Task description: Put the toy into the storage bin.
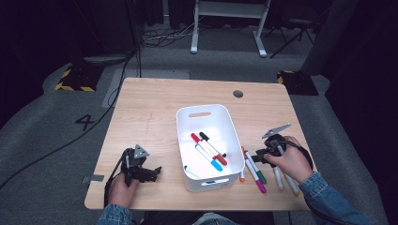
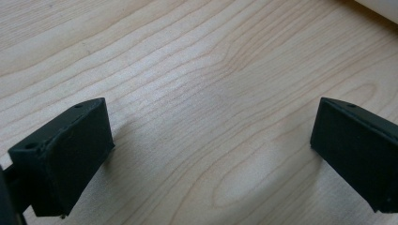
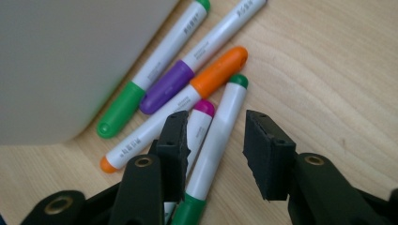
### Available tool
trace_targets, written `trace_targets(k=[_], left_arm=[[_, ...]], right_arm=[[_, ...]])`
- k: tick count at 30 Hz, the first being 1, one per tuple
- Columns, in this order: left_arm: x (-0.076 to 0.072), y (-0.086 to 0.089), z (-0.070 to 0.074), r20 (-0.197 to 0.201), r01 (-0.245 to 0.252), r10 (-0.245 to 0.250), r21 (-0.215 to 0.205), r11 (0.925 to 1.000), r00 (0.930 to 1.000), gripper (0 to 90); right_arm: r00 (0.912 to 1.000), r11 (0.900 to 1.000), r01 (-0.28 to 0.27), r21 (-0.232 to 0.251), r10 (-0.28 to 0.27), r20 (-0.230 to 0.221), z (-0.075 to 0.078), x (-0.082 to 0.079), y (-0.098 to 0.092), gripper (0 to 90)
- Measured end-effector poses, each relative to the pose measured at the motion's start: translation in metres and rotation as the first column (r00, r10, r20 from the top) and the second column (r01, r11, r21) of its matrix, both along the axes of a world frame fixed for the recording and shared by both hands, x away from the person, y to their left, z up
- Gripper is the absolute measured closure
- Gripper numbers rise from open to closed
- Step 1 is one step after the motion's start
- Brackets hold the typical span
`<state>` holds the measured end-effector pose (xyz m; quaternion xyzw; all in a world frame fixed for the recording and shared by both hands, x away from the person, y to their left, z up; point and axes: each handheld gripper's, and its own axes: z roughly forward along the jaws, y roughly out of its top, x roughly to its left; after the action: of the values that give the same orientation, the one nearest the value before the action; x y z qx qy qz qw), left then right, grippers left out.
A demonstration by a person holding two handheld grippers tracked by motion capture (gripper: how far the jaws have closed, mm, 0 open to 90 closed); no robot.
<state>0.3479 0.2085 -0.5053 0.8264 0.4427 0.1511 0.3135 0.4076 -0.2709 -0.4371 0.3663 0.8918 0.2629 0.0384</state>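
Note:
Several white markers with coloured caps lie on the wooden table beside a white bin (image 1: 180, 122). My right gripper (image 3: 216, 126) is low over them, jaws apart on either side of a green-ended marker (image 3: 220, 154), with a gap showing at the right pad. Next to it lie a magenta-ended marker (image 3: 202, 112), an orange-capped one (image 3: 218, 70), a purple-capped one (image 3: 166, 86) and a green-capped one (image 3: 119, 110). From above, the right gripper (image 1: 257, 157) sits just right of the bin. My left gripper (image 1: 157, 171) rests left of the bin, jaws wide over bare wood (image 2: 187, 70).
Inside the bin lie red (image 1: 209, 149), black (image 1: 206, 139) and blue (image 1: 209, 159) markers. The bin's wall (image 3: 70, 61) stands close to the left of the right gripper. More markers (image 1: 281, 178) lie under the right hand near the table's front edge. A round grommet (image 1: 238, 93) sits far back.

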Motion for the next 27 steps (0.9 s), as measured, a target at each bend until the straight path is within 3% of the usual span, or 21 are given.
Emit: trace_targets(k=[13, 16, 21, 27], left_arm=[[0.0, 0.0, 0.0, 0.0, 0.0, 0.0, 0.0, 1.0, 1.0, 0.0], [0.0, 0.0, 0.0, -0.005, 0.003, -0.003, 0.001, 1.0, 1.0, 0.0], [0.0, 0.0, 0.0, -0.005, 0.002, -0.002, 0.001, 1.0, 1.0, 0.0], [0.0, 0.0, 0.0, -0.002, 0.0, 0.0, 0.001, 1.0, 1.0, 0.0]], right_arm=[[0.9983, 0.999, 0.011, -0.039, -0.013, -0.056, -0.028, 0.001, -0.002, 62.0], [0.999, 0.999, 0.009, -0.052, -0.011, -0.043, -0.032, 0.003, -0.003, 62.7], [0.9998, 0.996, 0.02, -0.089, -0.02, -0.006, -0.032, 0.004, -0.003, 72.8], [0.9983, 0.991, 0.056, -0.119, -0.053, 0.026, -0.032, 0.002, 0.001, 76.4]])
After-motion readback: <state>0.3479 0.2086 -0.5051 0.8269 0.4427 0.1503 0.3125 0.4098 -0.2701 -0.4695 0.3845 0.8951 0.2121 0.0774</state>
